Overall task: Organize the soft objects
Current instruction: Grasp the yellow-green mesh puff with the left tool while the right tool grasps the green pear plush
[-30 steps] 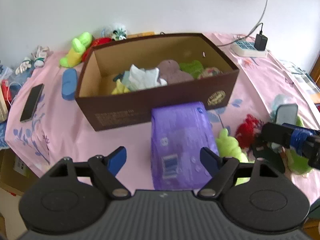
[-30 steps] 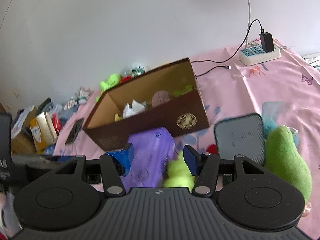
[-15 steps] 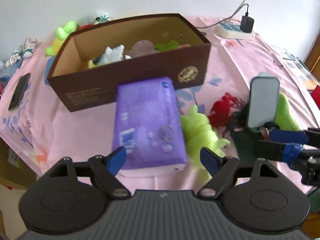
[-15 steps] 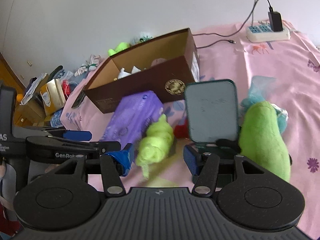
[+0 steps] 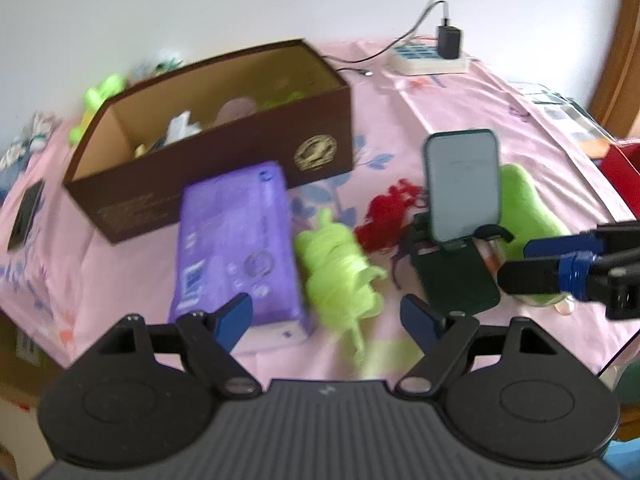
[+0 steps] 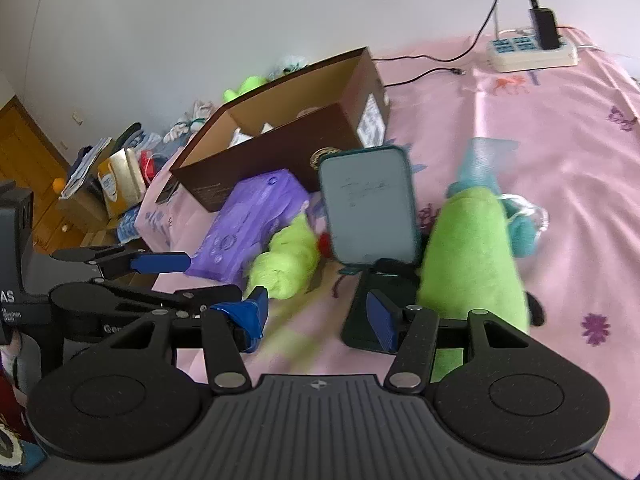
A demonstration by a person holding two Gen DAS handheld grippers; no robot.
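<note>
A brown cardboard box with several soft toys inside stands on the pink sheet. In front of it lie a purple soft pack, a lime fuzzy toy, a red fuzzy toy and a large green plush. My left gripper is open, hovering just short of the lime toy. My right gripper is open near the phone stand, holding nothing; its fingers show at the right of the left wrist view.
A phone on a dark stand stands between the red toy and the green plush. A power strip with a charger lies at the back. A teal item lies behind the plush. Another phone lies far left.
Both grippers have swung right: the box and purple pack slid left in view, and the lime toy now sits ahead of the left gripper. Both stayed open.
</note>
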